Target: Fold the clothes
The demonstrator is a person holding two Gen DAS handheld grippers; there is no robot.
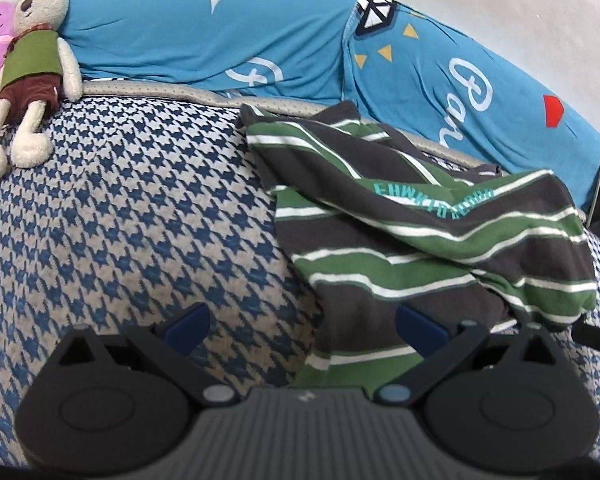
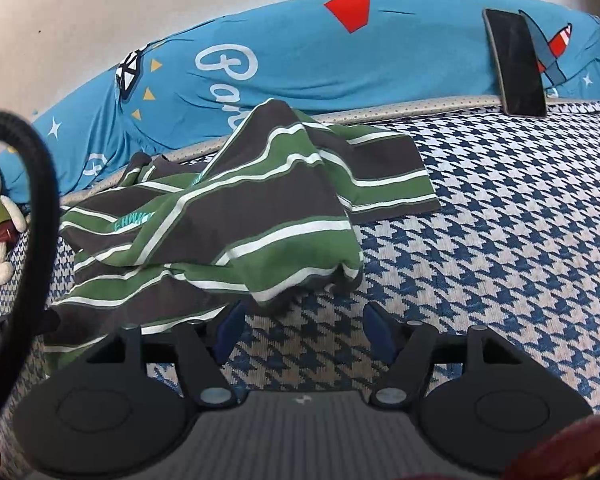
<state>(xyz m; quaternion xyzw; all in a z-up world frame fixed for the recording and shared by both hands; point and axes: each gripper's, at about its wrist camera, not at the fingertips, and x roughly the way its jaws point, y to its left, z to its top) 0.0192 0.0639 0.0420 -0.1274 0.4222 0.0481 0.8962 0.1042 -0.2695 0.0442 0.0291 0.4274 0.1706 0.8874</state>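
A grey and green striped shirt (image 1: 412,240) with white lines lies crumpled on the blue houndstooth bed cover (image 1: 132,208). In the left wrist view my left gripper (image 1: 302,326) is open over the shirt's near left edge, its right finger above the fabric and its left finger above the bare cover. In the right wrist view the same shirt (image 2: 236,208) sits bunched to the left. My right gripper (image 2: 304,328) is open at its near right corner, with a fold of cloth hanging over the left fingertip (image 2: 228,328).
A blue printed pillow (image 1: 228,28) runs along the wall behind the shirt. A plush rabbit (image 1: 32,72) lies at the far left. A dark phone (image 2: 516,64) leans on the pillow at the right. A black cable (image 2: 40,184) loops at the left of the right wrist view.
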